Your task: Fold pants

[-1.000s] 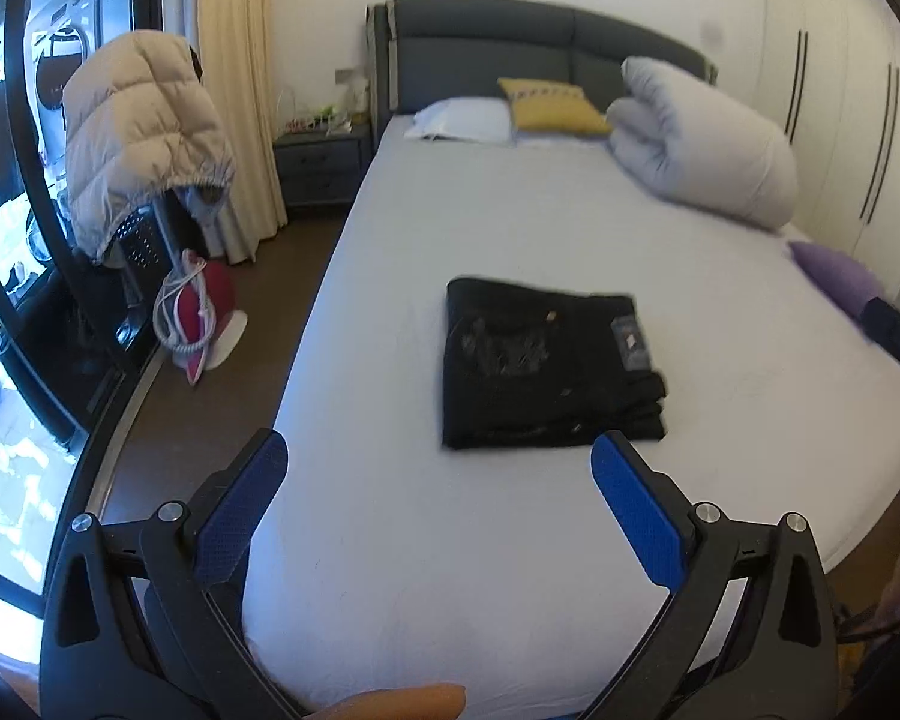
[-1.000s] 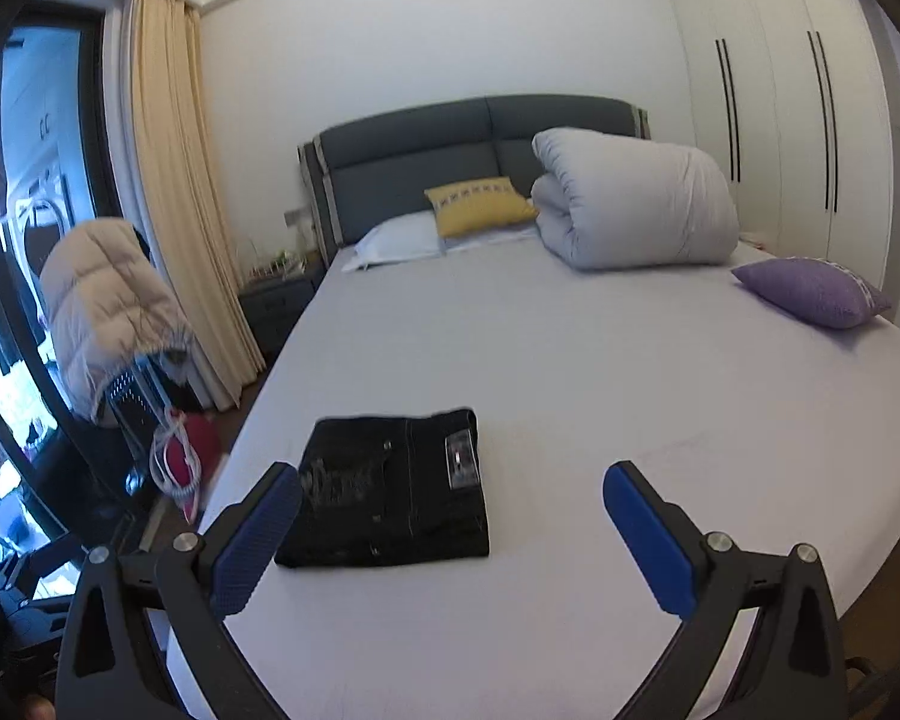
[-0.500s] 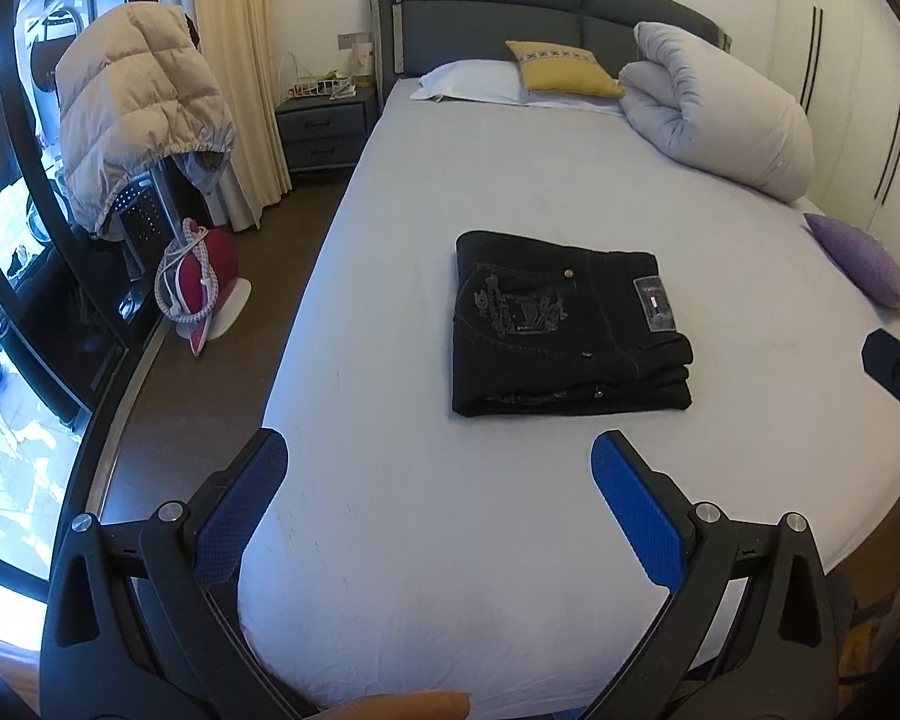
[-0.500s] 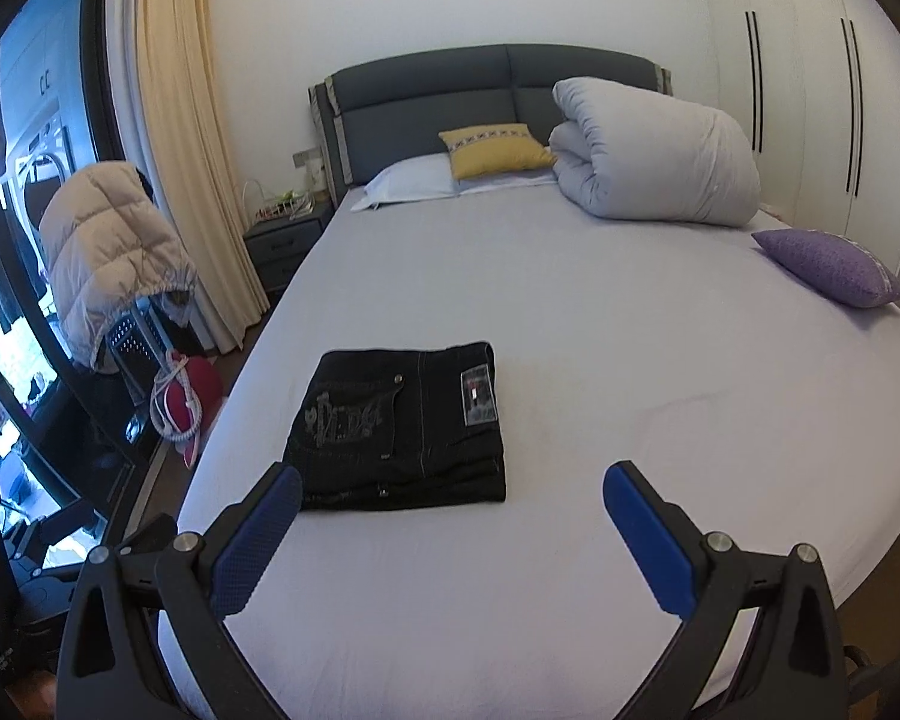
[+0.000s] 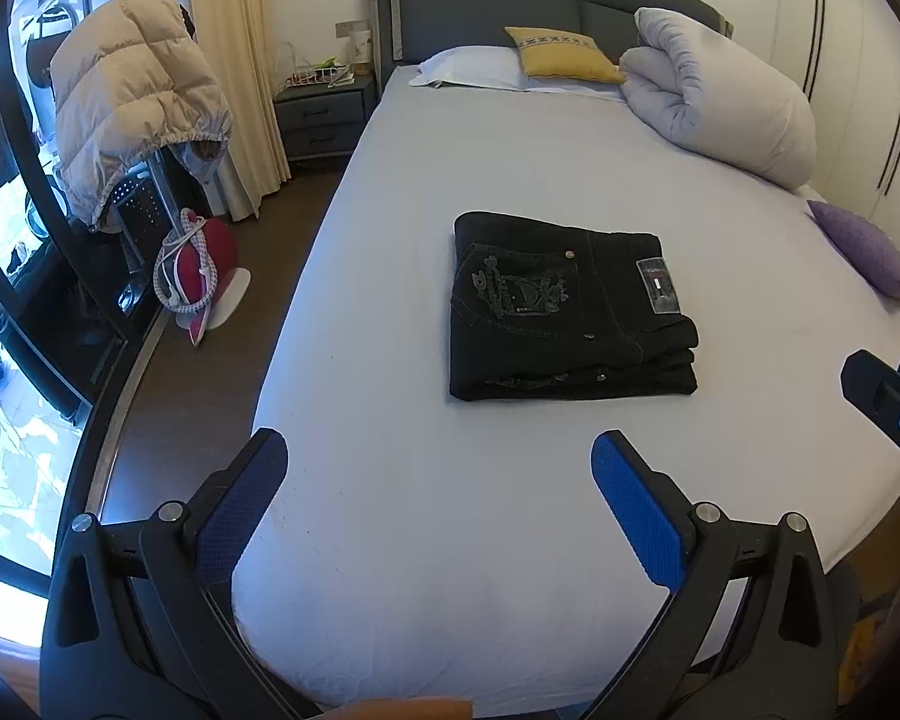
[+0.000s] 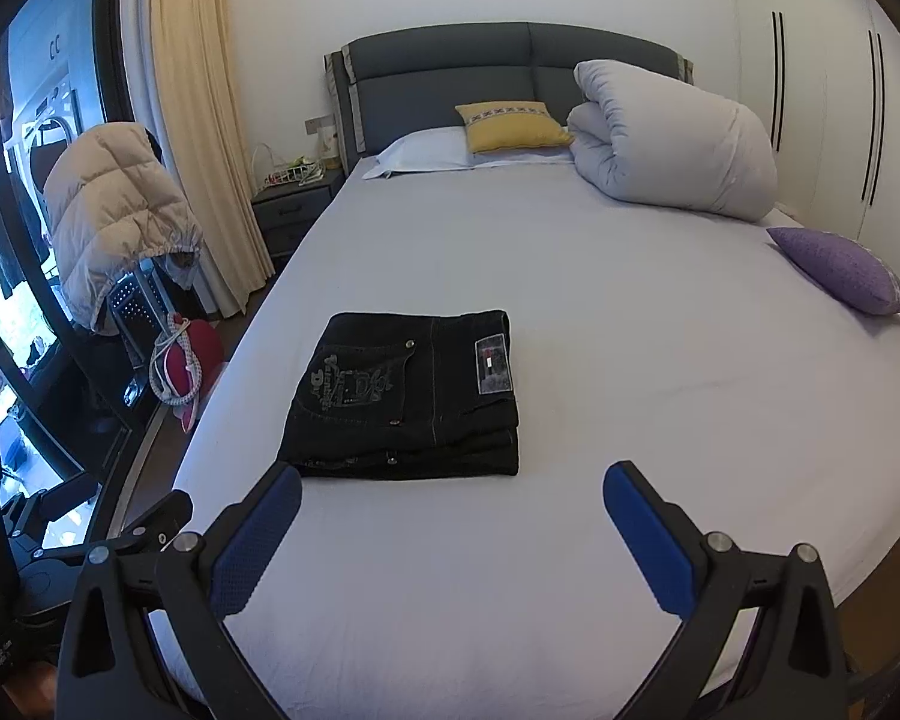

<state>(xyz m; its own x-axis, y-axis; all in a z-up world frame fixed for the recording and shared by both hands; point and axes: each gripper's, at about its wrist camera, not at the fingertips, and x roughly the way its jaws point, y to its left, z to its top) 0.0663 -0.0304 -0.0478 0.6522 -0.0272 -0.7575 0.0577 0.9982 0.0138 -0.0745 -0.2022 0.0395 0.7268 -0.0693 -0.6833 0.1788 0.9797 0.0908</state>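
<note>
Pants lie folded mid-bed. Both grippers, left and right, gape empty; re-gripping risks unfolding layers.

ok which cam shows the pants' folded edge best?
Left wrist: the pants sit near centre, and the stacked layers along the near edge are in clear view. Right wrist shows the same pants lower left, with one fingertip over a corner.

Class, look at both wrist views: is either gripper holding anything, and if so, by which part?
Nothing is held. The left gripper and right gripper are both open and apart from the folded black pants, which lie on the bed.
</note>
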